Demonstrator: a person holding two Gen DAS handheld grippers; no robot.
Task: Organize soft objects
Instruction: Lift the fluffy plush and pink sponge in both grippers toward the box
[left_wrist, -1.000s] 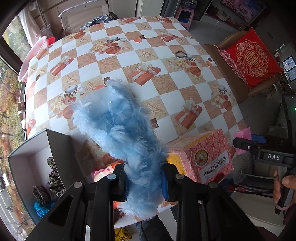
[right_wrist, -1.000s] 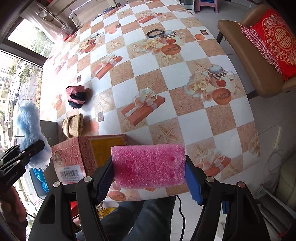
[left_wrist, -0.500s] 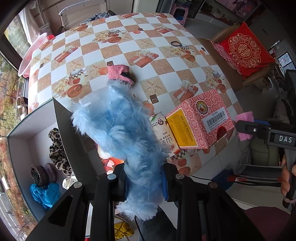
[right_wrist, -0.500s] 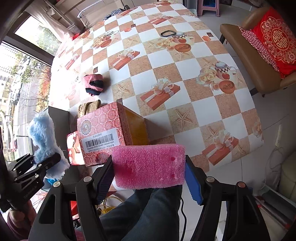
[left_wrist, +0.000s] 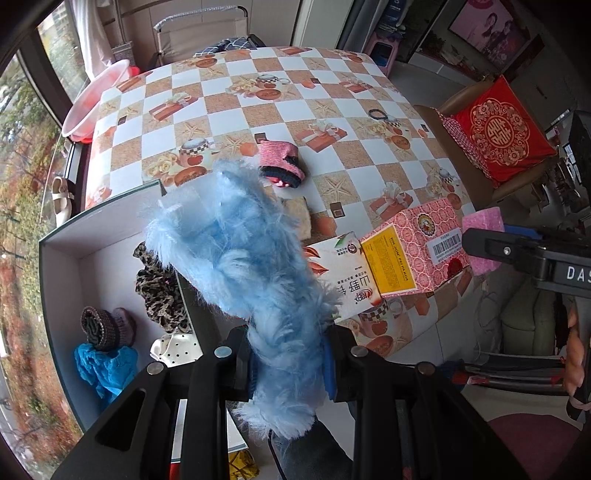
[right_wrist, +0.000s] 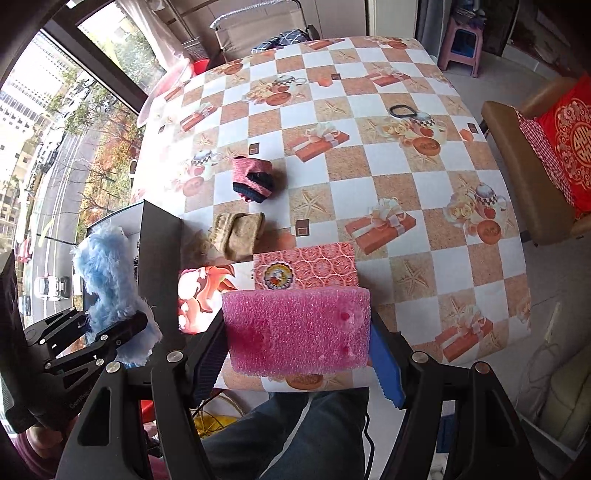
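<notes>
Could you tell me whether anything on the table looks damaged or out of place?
The pink sponge held in the right gripper has a few pits and a darker stain on its face. Two rolled socks, pink and tan, lie loose on the table, outside the grey box that holds other soft things.

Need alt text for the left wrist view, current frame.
The left gripper clamps a fluffy blue item above an open grey box holding small fabric pieces. Beyond lies a checkered table with a pink sock and a pink carton.
</notes>
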